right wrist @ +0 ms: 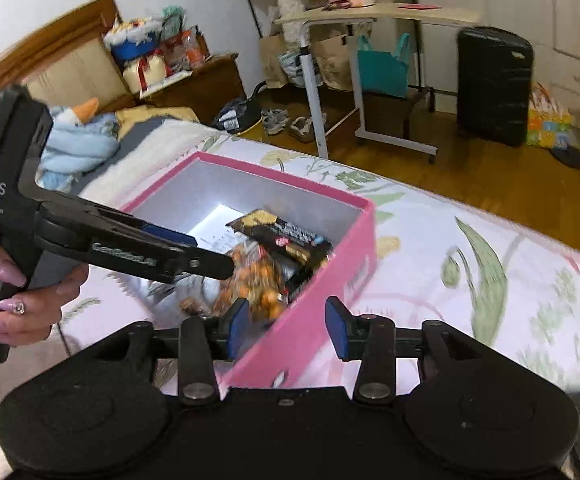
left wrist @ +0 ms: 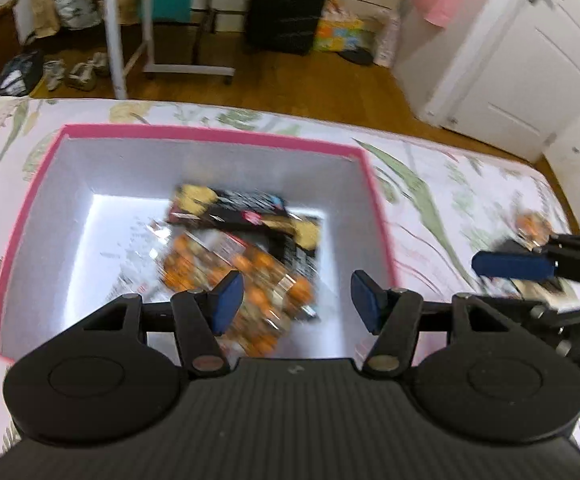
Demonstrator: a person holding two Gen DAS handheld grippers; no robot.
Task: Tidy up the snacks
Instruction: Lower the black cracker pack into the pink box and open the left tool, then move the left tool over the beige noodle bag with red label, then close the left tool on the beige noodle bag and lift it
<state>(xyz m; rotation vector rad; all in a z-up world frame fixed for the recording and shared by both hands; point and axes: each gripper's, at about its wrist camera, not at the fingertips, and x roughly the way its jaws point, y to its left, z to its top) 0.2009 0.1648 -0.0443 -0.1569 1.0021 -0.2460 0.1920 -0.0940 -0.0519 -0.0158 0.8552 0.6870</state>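
From the left wrist, the left gripper (left wrist: pixel 296 300) hangs jaws apart, empty, above the orange snack bag (left wrist: pixel 242 280) in the pink box (left wrist: pixel 210 136).

From the right, the right gripper (right wrist: pixel 286 330) gapes empty over the near wall (a knock could tip the box).

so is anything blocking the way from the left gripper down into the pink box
Nothing visible does. The left gripper hangs over the open pink box, which has no lid on it. An orange snack bag and a black packet already lie inside; bare white floor shows on the box's left side.
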